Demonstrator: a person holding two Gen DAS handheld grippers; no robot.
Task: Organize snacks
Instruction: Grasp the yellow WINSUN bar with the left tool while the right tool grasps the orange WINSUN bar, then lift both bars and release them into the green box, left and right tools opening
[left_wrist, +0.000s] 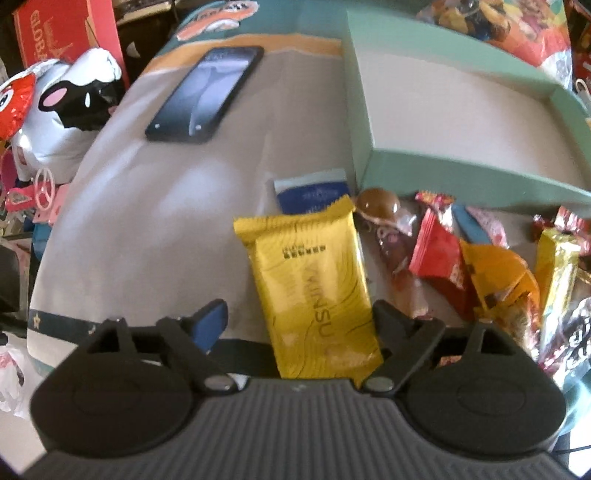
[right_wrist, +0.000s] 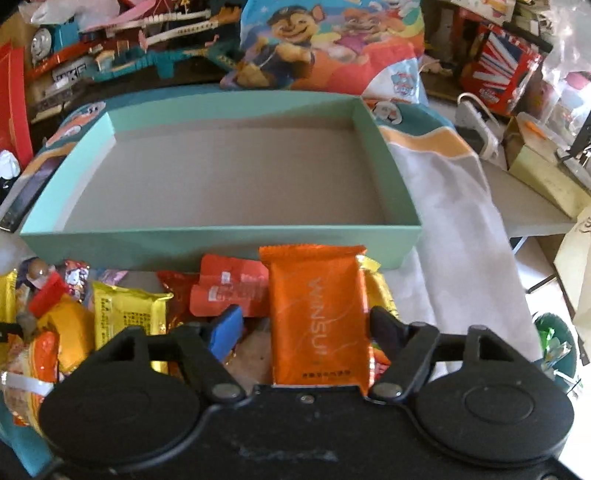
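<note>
In the left wrist view a yellow WINSUN snack packet (left_wrist: 314, 288) stands between the fingers of my left gripper (left_wrist: 299, 321); the jaws stand wide and only the right finger touches it. A green box (left_wrist: 461, 162) lies at the upper right, empty. In the right wrist view an orange WINSUN packet (right_wrist: 317, 314) sits between the fingers of my right gripper (right_wrist: 306, 328), jaws wide, the left blue pad (right_wrist: 225, 332) apart from it. The green box (right_wrist: 221, 240) lies just ahead, empty. A pile of snacks (right_wrist: 122, 314) lies in front of it.
A black phone (left_wrist: 207, 92) lies on the grey cloth (left_wrist: 147, 206) at the upper left. A cow balloon (left_wrist: 70, 110) sits at the left edge. Loose snacks (left_wrist: 480, 266) lie beside the box. Toys and a cartoon bag (right_wrist: 325, 44) crowd behind the box.
</note>
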